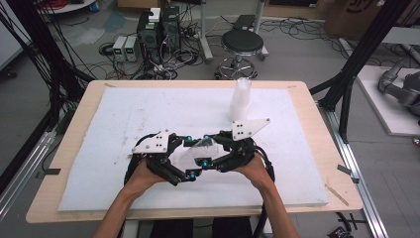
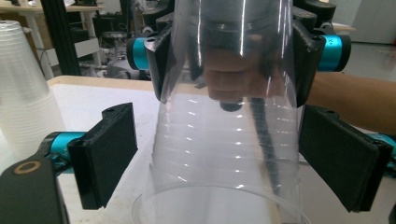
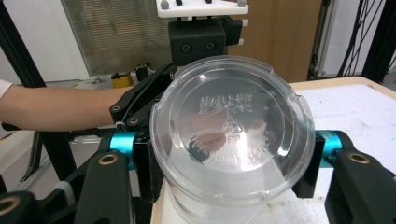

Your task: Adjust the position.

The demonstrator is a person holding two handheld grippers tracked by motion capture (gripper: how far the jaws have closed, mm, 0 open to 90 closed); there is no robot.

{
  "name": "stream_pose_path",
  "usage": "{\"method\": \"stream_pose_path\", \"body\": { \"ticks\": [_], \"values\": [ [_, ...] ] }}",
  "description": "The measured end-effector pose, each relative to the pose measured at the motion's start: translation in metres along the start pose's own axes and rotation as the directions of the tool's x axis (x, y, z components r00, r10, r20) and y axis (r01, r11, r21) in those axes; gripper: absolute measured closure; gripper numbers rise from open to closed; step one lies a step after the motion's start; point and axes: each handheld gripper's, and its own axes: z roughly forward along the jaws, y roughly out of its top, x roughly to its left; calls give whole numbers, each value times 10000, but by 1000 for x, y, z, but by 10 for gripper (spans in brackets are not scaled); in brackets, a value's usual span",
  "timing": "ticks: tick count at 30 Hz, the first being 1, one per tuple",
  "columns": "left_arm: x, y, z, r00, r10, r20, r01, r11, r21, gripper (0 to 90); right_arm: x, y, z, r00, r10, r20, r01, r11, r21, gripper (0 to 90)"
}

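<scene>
Right gripper (image 1: 204, 150): black jaws pinch a clear plastic cup (image 1: 198, 150) across its sides near the base. The right gripper view looks at the cup's (image 3: 233, 135) round bottom, with faint moulded lettering and a notched rim ring; the black jaws press in from either side, with blue anodised collars behind them.

Left gripper (image 1: 187, 155): jaws spread, one to each side of the cup's wider end. In the left gripper view the flat, matte pads (image 2: 109, 154) stand off the cup's (image 2: 224, 140) wall with a visible gap on both sides, not pressing it. Farther up the cup, the other gripper's (image 2: 231, 56) jaws clamp it.

The cup is thin, glossy and see-through, tapered with fine horizontal ribs; it is held lying sideways between the two grippers, above the near middle of the mat. Each gripper carries a pale three-cornered plate on top.

Surface: a white, slightly scuffed foam-like mat (image 1: 124, 114) covers a light wooden table (image 1: 327, 144). A tall stack of the same clear cups (image 1: 240, 99) stands upright toward the far right of the mat.

Room: grey floor with tangled cables, a black round stool (image 1: 241, 44) beyond the table, dark computer towers (image 1: 158, 29) to its left, black frame posts at both sides.
</scene>
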Motion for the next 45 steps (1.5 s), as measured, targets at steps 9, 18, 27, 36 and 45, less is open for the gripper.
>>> {"method": "stream_pose_path", "body": {
  "ticks": [9, 18, 27, 36, 45],
  "values": [
    [0, -1, -2, 9996, 5, 284, 0, 9998, -178, 186, -1, -2, -2, 9997, 155, -170, -158, 9996, -231, 418],
    [1, -1, -3, 9993, -3, 377, 10, 9998, -186, 214, -1, -2, -3, 9993, 193, -321, -210, 9985, -509, 419],
    [1, -1, -4, 9989, 64, 465, -54, 9998, -214, 310, -2, -3, -3, 9991, 229, -352, -249, 9981, -558, 421],
    [1, 0, -7, 9994, 62, 347, -54, 9997, -234, 314, -3, -3, -1, 9984, 508, 241, -498, 9978, -429, 161],
    [1, 3, -18, 9996, -198, -185, 211, 9972, 720, 319, -1, -5, -4, 9975, 598, 389, -602, 9981, 99, 144]
  ]
}}
